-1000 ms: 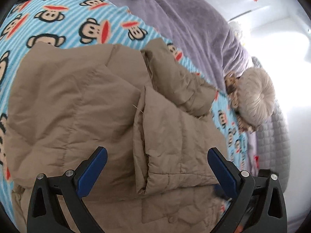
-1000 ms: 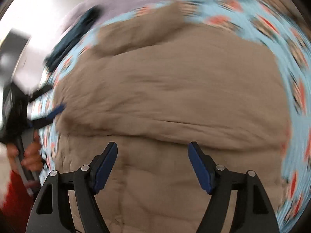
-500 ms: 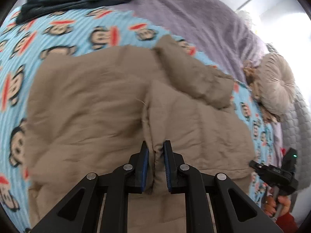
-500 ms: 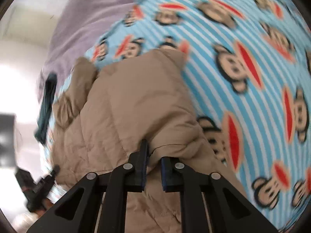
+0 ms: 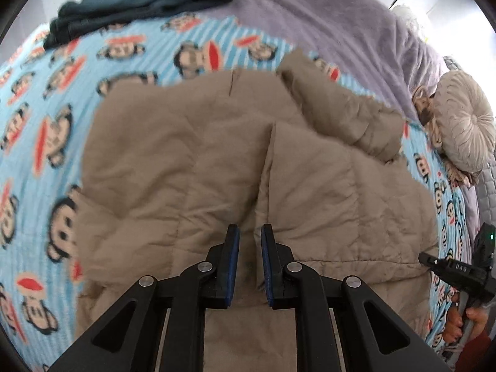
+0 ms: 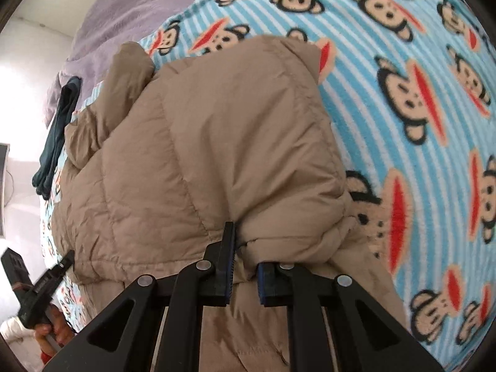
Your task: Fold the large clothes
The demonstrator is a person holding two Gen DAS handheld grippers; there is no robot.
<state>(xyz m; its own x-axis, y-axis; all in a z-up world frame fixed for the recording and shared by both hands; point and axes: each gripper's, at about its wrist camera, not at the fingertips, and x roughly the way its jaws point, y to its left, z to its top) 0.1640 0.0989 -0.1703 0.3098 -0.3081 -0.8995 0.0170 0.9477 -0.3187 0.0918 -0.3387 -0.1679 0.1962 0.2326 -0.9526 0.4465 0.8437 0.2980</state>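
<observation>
We are at the grasp stage of a fold. The tan quilted jacket (image 5: 192,161) lies spread across the monkey-print blanket (image 5: 46,142), with one sleeve (image 5: 341,111) lying slantwise at its far right.

The left gripper (image 5: 249,248) points steeply down at the near part of the jacket. Its fingers are drawn together on a raised ridge of fabric where one panel overlaps the other, and the cloth stands pinched between the blue pads (image 5: 233,257).

The right gripper (image 6: 245,260) is at the near right corner of the jacket. Its fingers are clamped on a bunched roll of the hem, and the fabric bulges over the right-hand finger and hides its tip.

We judge that both grips are set and the fold itself is not yet made. The next move calls for us to lift both held points together, keeping the edge between them taut, and carry it toward the far side so the near part lies over the far part. The padding is thick and slippery, so we must keep both grips firm and level to avoid a skewed fold.

A dark green garment (image 5: 145,3) lies at the far edge, clear of the work.
</observation>
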